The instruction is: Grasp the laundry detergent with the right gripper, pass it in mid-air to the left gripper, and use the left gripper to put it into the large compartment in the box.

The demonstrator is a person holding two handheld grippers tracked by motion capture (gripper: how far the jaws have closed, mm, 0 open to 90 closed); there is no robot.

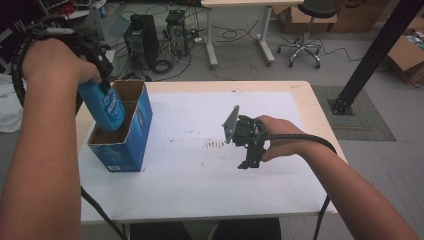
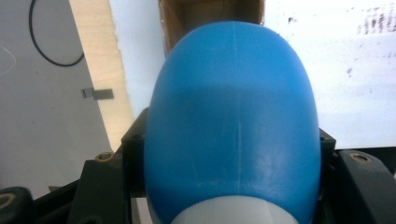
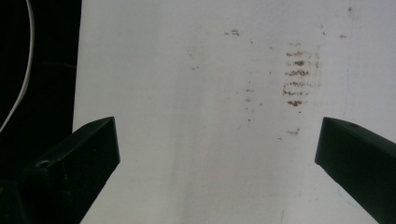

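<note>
My left gripper is shut on a blue plastic bottle near its white cap end. The bottle hangs bottom down, partly lowered into the open top of a blue cardboard box at the table's left. In the left gripper view the bottle bulges between the jaws, with the box's brown inside beyond it. My right gripper hovers over the white sheet right of centre, pointing down. Its jaws stand open in the right gripper view, with nothing between them.
The white sheet covers most of the wooden table and carries a small brown smudge pattern beside the right gripper. Beyond the table are computer towers, cables, a stool and a black frame post.
</note>
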